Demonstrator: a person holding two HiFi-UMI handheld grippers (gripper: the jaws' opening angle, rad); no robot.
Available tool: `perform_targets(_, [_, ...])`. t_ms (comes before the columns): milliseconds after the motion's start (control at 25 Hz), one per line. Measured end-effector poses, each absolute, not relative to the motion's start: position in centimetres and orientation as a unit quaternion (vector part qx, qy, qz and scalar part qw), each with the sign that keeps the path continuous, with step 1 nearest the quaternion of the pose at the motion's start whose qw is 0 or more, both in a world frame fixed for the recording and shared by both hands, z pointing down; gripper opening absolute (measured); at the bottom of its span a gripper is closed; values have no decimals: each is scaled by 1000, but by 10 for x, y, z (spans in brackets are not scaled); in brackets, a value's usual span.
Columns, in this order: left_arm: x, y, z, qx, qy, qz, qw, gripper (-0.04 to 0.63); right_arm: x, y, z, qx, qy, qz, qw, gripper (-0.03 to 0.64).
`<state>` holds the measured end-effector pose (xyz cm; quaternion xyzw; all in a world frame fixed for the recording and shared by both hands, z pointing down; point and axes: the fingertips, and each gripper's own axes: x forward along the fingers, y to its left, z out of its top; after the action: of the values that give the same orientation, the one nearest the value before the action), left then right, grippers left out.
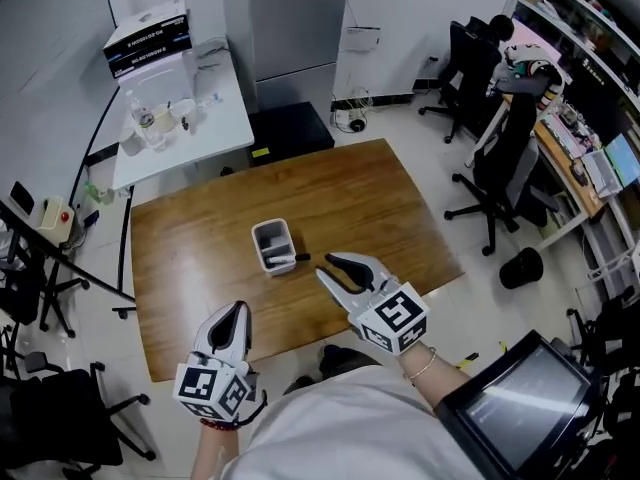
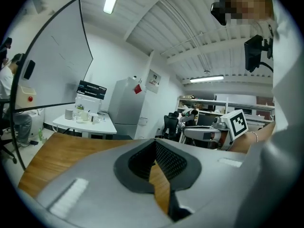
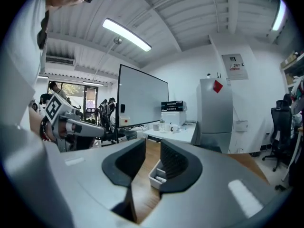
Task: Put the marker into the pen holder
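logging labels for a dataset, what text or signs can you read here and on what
No text is legible.
black box on the white table: white print, too small to read.
wall notice: blurred.
left gripper, right gripper: square marker patterns, no words.

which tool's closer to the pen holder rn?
Right. The right tool sits just right of the pen holder, not touching it, jaws apart. The left tool is farther off, back by the table's near edge.
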<state>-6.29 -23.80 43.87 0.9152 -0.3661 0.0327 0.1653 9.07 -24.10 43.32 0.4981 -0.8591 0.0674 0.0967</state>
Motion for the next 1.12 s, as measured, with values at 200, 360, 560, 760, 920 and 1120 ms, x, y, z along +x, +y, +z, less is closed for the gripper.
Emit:
perform_targets(200, [-63, -211, 430, 924, -344, 25, 167, 3, 73, -189, 401, 496, -865, 33, 70, 81])
perform_targets(360, [-69, -190, 434, 923, -346, 35, 163, 3, 70, -161, 399, 497, -866, 34, 52, 74])
perform_targets(560, [-71, -161, 435, 918, -359, 46, 161, 3, 111, -133, 405, 533, -844, 60, 33, 58])
perform_targets(760, [-71, -139, 432, 907, -383, 56, 165, 3, 142, -100, 405, 546, -834, 82, 14, 49])
perform_targets(920, [-46, -109, 435, 910, -378, 62, 160, 3, 175, -61, 410, 555, -827, 94, 8, 38])
perform_targets(1120, [-28, -60, 435, 905, -389, 68, 159, 3, 201, -13, 425, 558, -822, 115, 10, 32])
